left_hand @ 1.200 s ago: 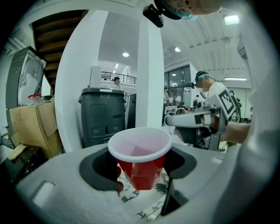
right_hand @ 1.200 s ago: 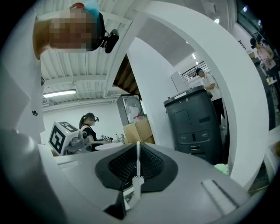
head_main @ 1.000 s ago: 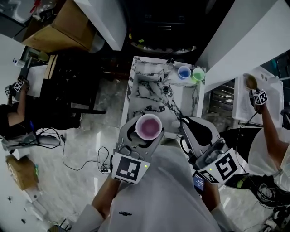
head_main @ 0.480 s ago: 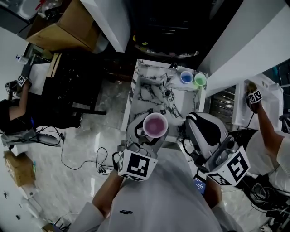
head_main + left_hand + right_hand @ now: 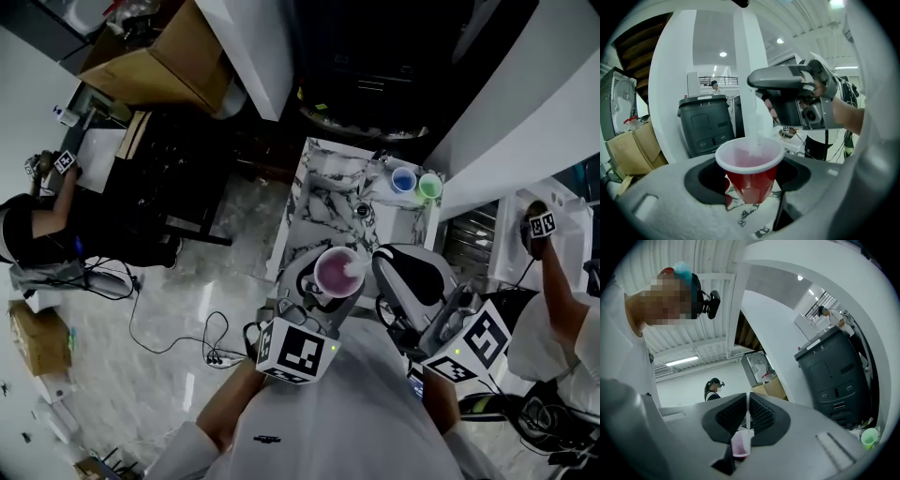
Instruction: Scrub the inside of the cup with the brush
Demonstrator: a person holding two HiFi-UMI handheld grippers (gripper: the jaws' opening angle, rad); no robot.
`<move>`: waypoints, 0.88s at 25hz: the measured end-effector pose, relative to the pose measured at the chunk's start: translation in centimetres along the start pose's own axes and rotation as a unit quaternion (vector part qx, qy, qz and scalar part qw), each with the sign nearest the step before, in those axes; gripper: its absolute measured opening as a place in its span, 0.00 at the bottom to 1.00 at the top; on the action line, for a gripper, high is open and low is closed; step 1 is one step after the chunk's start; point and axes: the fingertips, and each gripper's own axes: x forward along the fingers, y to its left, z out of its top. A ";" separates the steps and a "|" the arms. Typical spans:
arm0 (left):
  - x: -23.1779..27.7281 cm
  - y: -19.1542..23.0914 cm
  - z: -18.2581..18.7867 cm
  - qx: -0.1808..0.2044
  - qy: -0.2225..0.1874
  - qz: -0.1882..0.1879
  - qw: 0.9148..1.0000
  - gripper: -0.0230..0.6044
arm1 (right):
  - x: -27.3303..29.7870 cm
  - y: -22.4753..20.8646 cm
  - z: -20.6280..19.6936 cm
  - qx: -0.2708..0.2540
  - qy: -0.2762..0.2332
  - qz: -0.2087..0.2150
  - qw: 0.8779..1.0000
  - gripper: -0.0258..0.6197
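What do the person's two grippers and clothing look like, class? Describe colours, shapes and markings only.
The left gripper and right gripper are grey moulded shells with black pads lining the jaws, ribbed on the right one. Each carries a white cube printed with black square markers: left cube, right cube. The person wears a light grey top.

The head view is dim and underexposed: its upper middle sinks into near black, while the white beams and the glossy floor catch pale light. Both gripper views are brighter, lit from above by ceiling lamps and a strip light. They are fisheye, with black corners and bowed straight edges. In the left gripper view the brush is a washed-out, smeared white streak above the sharper cup; the left tool, close by, looks soft
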 end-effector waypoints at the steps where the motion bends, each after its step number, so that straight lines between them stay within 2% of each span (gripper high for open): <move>1: 0.0 -0.1 0.1 0.002 0.000 -0.003 1.000 0.51 | 0.1 -0.1 -0.1 -0.003 0.001 -0.004 1.000 0.08; 4: 0.1 -0.5 0.6 0.009 -0.002 -0.018 1.000 0.51 | 0.3 -0.7 -0.4 -0.013 0.001 -0.015 1.000 0.08; 8: 0.3 -0.9 0.9 0.015 -0.004 -0.030 0.999 0.51 | 0.7 -0.8 -0.5 -0.019 -0.006 -0.008 1.000 0.08; 17: 0.6 -0.6 0.6 0.035 0.005 -0.026 0.999 0.51 | 2.3 0.5 -0.1 -0.014 -0.016 0.035 0.999 0.08; 22: 0.6 -0.3 0.1 0.029 0.009 -0.020 0.999 0.51 | 2.7 2.0 -0.8 -0.002 -0.010 0.070 0.997 0.08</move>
